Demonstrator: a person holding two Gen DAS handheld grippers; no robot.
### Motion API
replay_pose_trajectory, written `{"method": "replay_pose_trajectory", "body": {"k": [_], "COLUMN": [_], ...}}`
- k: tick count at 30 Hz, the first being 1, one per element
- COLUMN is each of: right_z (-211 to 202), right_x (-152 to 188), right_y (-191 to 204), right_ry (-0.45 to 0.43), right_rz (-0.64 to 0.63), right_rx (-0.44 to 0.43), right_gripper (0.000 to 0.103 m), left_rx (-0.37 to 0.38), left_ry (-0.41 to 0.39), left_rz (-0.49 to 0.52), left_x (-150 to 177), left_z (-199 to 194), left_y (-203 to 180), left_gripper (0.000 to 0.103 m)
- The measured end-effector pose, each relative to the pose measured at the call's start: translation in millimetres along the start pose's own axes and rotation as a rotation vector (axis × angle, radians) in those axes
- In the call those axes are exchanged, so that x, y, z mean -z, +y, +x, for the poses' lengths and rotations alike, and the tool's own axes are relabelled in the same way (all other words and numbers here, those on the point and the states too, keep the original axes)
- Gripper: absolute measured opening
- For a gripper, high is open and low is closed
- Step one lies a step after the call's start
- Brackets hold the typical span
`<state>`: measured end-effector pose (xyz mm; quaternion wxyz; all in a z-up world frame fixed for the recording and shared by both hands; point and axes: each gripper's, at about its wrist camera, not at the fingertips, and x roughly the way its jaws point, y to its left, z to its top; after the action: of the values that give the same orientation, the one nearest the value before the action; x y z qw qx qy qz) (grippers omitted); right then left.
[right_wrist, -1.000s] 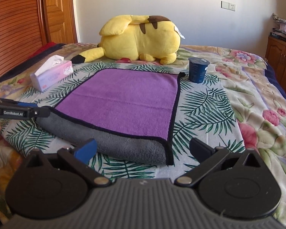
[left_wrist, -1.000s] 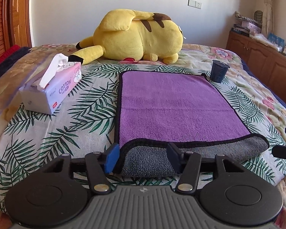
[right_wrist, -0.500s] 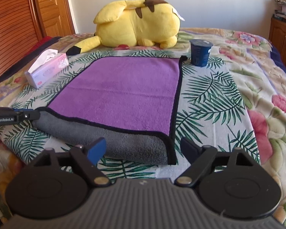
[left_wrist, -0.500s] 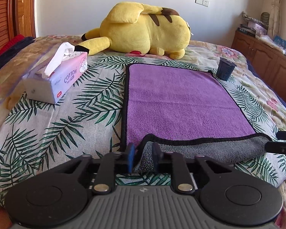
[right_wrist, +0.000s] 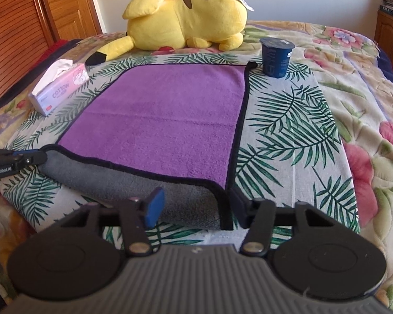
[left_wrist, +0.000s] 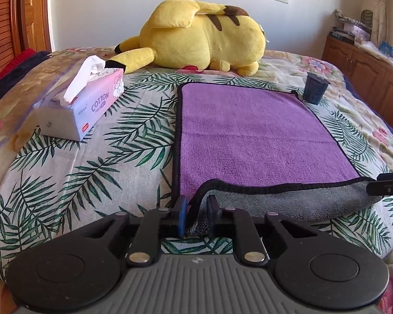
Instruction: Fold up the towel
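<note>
A purple towel [left_wrist: 251, 136] with black trim lies flat on the bed; its near edge is rolled over and shows its grey underside [left_wrist: 288, 198]. My left gripper [left_wrist: 196, 213] is shut on the towel's near left corner. In the right wrist view the towel [right_wrist: 167, 112] spreads ahead, and my right gripper [right_wrist: 196, 206] is open with its fingers on either side of the near right corner of the grey fold [right_wrist: 170, 193]. The left gripper's tip [right_wrist: 15, 161] shows at the left edge there; the right gripper's tip [left_wrist: 387, 185] shows at the right edge of the left wrist view.
A yellow plush toy [left_wrist: 204, 39] lies beyond the towel. A pink tissue pack [left_wrist: 78, 104] sits to the left. A dark blue cup [right_wrist: 276, 56] stands at the towel's far right corner. Wooden cabinets [left_wrist: 366, 70] line the right wall; a wooden door [right_wrist: 65, 5] stands at left.
My left gripper closed on the towel's near left corner a second ago and still holds it. My right gripper moved in toward the near right corner and its fingers narrowed, still open.
</note>
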<state>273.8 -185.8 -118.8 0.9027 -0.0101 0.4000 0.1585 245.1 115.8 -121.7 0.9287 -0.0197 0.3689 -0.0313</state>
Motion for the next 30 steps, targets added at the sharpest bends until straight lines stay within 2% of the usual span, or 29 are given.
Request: {"method": "replay_pose_trajectory", "body": {"k": [10, 15, 22, 24, 30], "right_z": [4.5, 1.3, -2.0, -3.1, -3.8], "right_x": [-0.2, -2.7, 0.5, 1.4, 2.8], "right_y": [-3.6, -4.8, -4.5, -3.4, -2.3], "right_ry": [0.046, 0.05, 0.045, 0.041, 0.033], "right_rz": [0.013, 0.0, -0.016, -0.027, -0.044], "right_rx": [-0.002, -0.011, 0.002, 0.005, 0.014], "right_gripper": [0.047, 0.028, 0.02, 0.008, 0.005], "left_rx": [0.004, 0.018, 0.033, 0.037, 0.036], "left_ry": [-0.001, -0.005, -0.002, -0.004, 0.001], "left_rz": [-0.01, 0.012, 0.011, 0.015, 0.02], "left_x": [-0.4, 0.8, 1.6, 1.9, 2.4], "left_z": [0.6, -0.7, -1.0, -1.9, -1.7], "left_y": [1.3, -1.4, -1.9, -2.8, -3.6], "left_gripper": [0.0, 0.0, 0.0, 0.0, 0.0]}}
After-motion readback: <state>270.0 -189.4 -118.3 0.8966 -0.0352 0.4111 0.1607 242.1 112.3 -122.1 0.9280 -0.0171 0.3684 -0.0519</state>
